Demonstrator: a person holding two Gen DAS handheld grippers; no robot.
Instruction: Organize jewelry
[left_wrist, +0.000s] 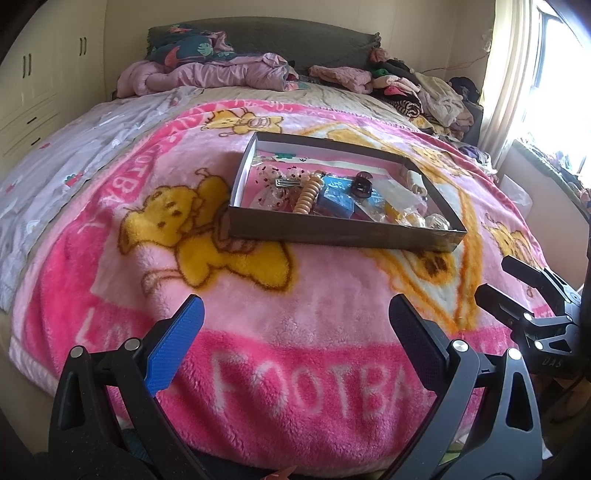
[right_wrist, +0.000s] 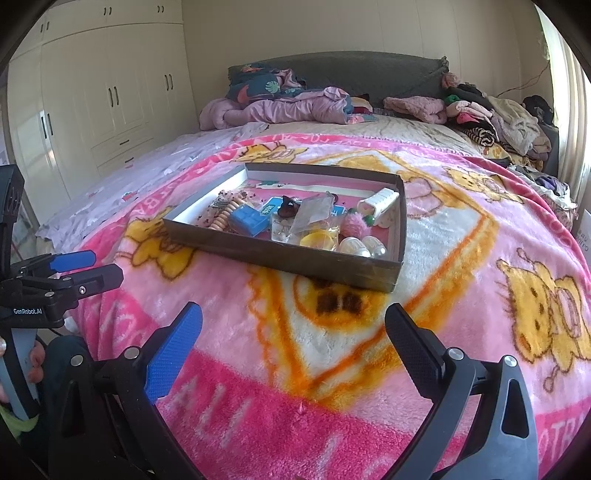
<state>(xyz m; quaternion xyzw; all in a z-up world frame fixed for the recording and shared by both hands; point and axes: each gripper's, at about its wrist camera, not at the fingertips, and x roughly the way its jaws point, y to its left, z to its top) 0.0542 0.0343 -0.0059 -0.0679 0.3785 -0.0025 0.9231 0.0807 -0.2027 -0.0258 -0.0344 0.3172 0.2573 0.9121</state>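
Both tongs, left tongs (left_wrist: 295, 325) and right tongs (right_wrist: 293, 325), gape empty before the cluttered jewelry box (right_wrist: 280, 258); the soft blanket (left_wrist: 314, 332) could let it tip.

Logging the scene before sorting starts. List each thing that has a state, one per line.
Left claw: open, empty, above the blanket.
Right claw: open, empty, above the blanket.
Box: lidless, flat on the blanket, holding jewelry.
Blue case: shut, in the box.
Wardrobe doors: shut.
Clothes: piled loose by the headboard.
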